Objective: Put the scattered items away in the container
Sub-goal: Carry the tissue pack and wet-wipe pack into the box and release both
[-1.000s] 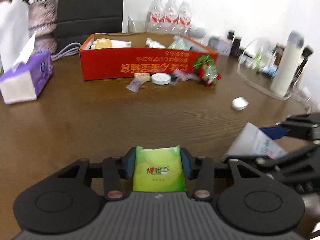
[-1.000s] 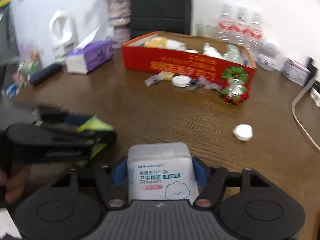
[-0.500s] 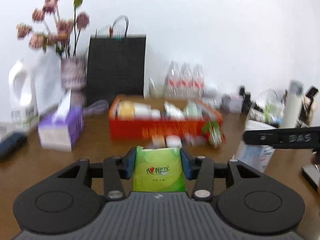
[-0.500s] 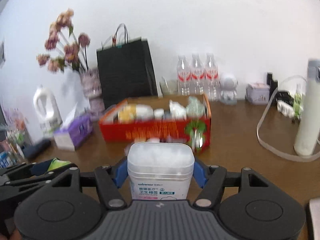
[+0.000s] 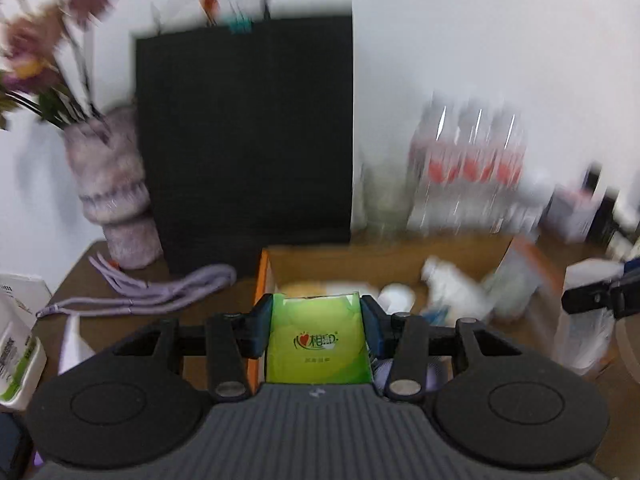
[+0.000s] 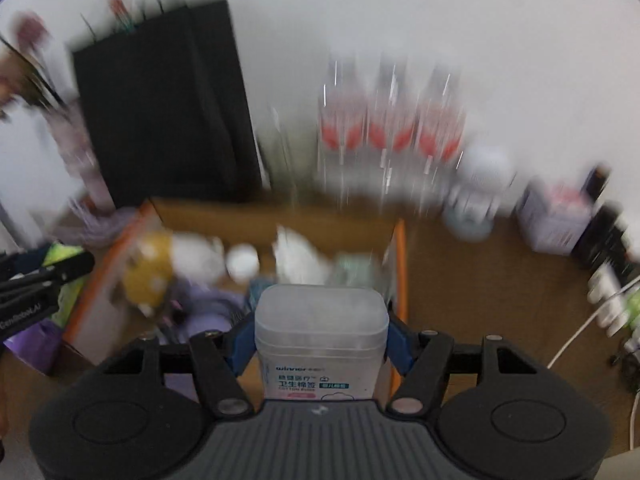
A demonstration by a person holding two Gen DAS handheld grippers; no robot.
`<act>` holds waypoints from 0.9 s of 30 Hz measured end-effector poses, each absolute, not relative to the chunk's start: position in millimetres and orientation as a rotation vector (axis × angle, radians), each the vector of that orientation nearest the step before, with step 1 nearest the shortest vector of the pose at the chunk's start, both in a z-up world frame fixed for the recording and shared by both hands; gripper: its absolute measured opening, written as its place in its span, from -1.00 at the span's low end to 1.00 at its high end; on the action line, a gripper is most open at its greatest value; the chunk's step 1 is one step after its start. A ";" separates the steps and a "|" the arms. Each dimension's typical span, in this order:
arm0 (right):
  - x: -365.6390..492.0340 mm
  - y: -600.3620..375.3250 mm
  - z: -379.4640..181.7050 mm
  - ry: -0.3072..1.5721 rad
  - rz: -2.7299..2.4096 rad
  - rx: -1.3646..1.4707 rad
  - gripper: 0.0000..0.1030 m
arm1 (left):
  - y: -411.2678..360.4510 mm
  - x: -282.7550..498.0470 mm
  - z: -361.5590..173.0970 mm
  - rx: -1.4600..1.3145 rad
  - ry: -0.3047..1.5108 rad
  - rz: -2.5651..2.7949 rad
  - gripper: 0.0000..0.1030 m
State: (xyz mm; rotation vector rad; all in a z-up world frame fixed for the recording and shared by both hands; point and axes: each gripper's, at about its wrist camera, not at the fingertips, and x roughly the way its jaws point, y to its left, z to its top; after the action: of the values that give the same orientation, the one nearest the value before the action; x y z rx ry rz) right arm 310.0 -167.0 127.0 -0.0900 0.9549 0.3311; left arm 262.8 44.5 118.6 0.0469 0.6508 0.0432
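Left gripper [image 5: 317,322] is clamped on a green tissue packet [image 5: 318,342], its blue pads pressed against both sides, and hangs over the left end of the open orange cardboard box [image 5: 262,276] that serves as the container. Right gripper [image 6: 321,334] is closed on a translucent cotton-bud tub [image 6: 321,334] with a printed label, the pads pinching its flanks, and hangs over the right end of the same box, close to the box's right wall [image 6: 400,264]. Inside the box lie blurred things already stowed: a yellow item [image 6: 148,276], a white round piece [image 6: 242,262] and pale wrappers. In the right wrist view the left gripper shows at the left edge with a sliver of green in it; in the left wrist view the right one shows at the right edge. Beyond the box on the brown worktop [image 6: 480,280] stand a black paper bag [image 5: 244,128], a vase of flowers [image 5: 112,192] and three water bottles [image 6: 392,128]
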 end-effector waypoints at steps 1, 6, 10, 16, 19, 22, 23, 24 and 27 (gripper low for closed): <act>320.8 -161.3 115.4 1.015 0.333 -0.102 0.25 | 45.7 269.5 109.3 0.050 0.683 0.043 -0.09; 357.1 -128.6 58.3 1.219 0.231 -0.228 0.26 | 47.9 283.4 78.6 0.070 0.738 0.036 -0.09; 367.3 -110.3 30.6 1.291 0.177 -0.320 0.28 | 50.1 294.1 62.3 0.078 0.824 0.030 -0.05; 364.5 -104.5 49.7 1.267 0.192 -0.346 0.52 | 66.4 299.2 74.4 -0.007 0.895 -0.049 0.27; 363.4 -103.8 74.9 1.211 0.211 -0.334 0.52 | 72.0 299.5 92.2 -0.037 0.870 -0.039 0.43; 360.4 -107.7 96.8 1.159 0.254 -0.263 0.51 | 73.7 300.5 104.7 -0.059 0.874 -0.039 0.46; 360.4 -108.2 101.8 1.145 0.282 -0.223 0.46 | 72.4 300.8 106.0 -0.055 0.878 -0.032 0.46; 359.4 -109.0 104.2 1.137 0.314 -0.183 0.43 | 70.4 300.5 105.9 -0.048 0.883 -0.027 0.46; 355.2 -111.3 96.0 1.126 0.428 -0.060 0.15 | 65.5 297.8 98.3 -0.081 0.879 -0.042 0.46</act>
State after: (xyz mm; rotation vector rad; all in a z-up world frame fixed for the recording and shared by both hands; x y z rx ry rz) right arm 355.2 -111.3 96.0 -0.0597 1.1263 0.4279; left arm 297.8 65.5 98.3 -0.0809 0.8791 -0.0424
